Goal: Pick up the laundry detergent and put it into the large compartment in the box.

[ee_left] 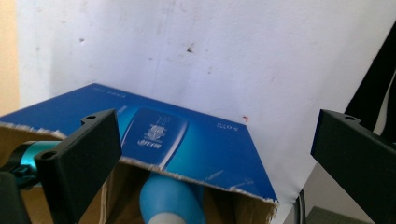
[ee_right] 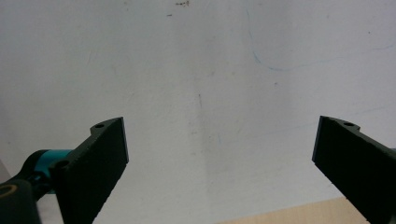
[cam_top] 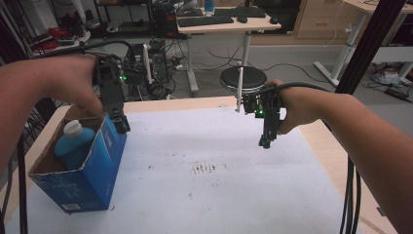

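My left gripper [cam_top: 119,119] hangs at the far upper edge of the blue box [cam_top: 85,170], with its jaws spread wide and nothing between them. In the left gripper view, one jaw is over the open mouth of the box and the other is out past its corner, over the white sheet [ee_left: 261,51]. Just below, the blue bottle [ee_left: 170,203] with its white cap stands inside the box; in the high view the cap [cam_top: 73,127] reaches about to the torn cardboard rim. The bottle seems to lean a little against the wall of the box, but I cannot tell this for sure.

My right gripper [cam_top: 269,134] hovers over the bare sheet at the right side of the counter [cam_top: 336,161], well apart from the box. It is also released, the jaws far from each other with only white paper under them.

I judge that the work is at one of two points: either the bottle is already put in the box and only closing or moving the box is left, or I am about to reach in and take it out. The gripper grasps nothing now, so a lift has not begun.
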Motion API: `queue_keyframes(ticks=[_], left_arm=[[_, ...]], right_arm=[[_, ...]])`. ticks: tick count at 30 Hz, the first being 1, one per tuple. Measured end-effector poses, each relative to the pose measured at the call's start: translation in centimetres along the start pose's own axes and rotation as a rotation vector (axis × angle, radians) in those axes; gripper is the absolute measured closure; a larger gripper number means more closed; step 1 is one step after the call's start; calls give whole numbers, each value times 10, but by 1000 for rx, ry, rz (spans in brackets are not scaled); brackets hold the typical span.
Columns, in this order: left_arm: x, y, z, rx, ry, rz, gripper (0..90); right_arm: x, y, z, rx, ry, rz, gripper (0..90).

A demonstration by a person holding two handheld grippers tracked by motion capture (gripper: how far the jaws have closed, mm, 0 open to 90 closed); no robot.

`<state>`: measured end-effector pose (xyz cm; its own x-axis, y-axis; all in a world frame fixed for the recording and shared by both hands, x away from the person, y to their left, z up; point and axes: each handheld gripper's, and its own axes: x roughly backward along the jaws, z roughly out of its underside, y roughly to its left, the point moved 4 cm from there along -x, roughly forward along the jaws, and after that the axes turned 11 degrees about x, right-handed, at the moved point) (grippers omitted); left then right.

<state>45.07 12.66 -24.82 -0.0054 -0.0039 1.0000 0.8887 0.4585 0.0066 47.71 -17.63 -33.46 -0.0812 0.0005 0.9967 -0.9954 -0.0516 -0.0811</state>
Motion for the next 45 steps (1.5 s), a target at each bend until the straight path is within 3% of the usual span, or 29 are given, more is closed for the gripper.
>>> queue_keyframes(ticks=[7,19,31,45], left_arm=[[-5,-5,-11,-46,-19,10,16],[-25,-4,-20,-54,-5,17,16],[-33,-3,-15,-89,11,6,17],[-38,-3,-8,-94,13,7,16]], right_arm=[[2,0,4,-6,5,-2,25],[0,0,2,1,10,4,25],[1,0,3,-2,10,6,25],[3,-1,2,-6,5,8,25]])
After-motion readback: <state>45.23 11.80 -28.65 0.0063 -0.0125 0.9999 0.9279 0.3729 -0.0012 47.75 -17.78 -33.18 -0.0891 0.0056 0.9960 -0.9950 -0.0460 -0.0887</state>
